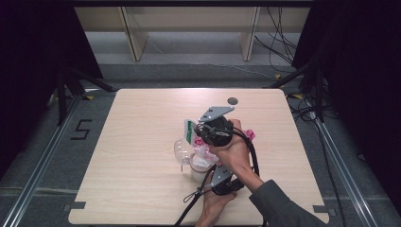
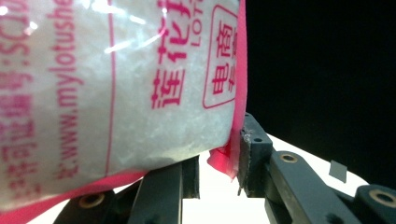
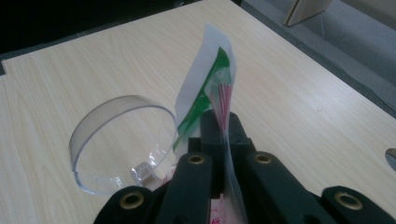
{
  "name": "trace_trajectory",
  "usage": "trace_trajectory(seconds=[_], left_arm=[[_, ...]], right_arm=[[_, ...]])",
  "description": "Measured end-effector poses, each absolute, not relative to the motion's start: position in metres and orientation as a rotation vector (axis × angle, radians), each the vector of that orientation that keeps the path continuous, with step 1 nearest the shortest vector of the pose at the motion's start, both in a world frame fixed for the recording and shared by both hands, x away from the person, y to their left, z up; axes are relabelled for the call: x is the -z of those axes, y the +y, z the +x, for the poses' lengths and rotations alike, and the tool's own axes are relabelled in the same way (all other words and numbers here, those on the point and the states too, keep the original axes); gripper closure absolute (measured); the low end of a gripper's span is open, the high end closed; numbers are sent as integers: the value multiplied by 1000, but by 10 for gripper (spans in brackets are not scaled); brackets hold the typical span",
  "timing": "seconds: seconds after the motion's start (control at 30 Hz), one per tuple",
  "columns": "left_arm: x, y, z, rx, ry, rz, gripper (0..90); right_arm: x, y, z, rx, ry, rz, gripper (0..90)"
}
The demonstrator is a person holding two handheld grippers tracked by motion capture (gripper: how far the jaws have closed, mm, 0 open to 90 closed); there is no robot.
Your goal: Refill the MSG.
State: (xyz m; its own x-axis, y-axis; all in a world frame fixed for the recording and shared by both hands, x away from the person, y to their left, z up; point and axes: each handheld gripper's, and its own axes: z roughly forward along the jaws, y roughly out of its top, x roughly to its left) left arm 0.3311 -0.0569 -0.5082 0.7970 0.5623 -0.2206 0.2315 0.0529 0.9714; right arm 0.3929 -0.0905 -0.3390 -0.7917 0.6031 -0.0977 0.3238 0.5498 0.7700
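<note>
High view: middle of the wooden table, both hands crowded over a plastic bag of white granules with pink print, a clear plastic cup just beside it on the left. Right gripper farther up the table, left gripper nearer the person, bag between the two. Right gripper view: jaws pressed fully together on the bag's thin top flap, white and green film standing up past the tips, pink-striped film running down between the black jaws; cup lying on its side, rim turned toward the camera, just left of the jaws and close to the flap. Left gripper view: bag's filled lower body bulging across the frame, pink seam edge caught against the right jaw's pad, left jaw under the bag's belly; a clamp on the lower corner as far as can be judged, though contact of the left pad stays hidden behind the bulge. Long axis of the bag running from the left gripper up to the right, mouth end at the right gripper, cup mouth off to the left of that end. Likely hinge of the coming move: top flap nearest the cup, so right hand better placed to open or tip the mouth toward it, left hand to carry the weight from below.
</note>
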Motion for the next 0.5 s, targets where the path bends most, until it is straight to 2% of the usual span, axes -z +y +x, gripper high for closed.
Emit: trace_trajectory(seconds=[0.5], left_arm=[[511, -52, 330, -307, 665, 1586, 702]], right_arm=[[339, -103, 389, -1231, 2396, 808, 900]])
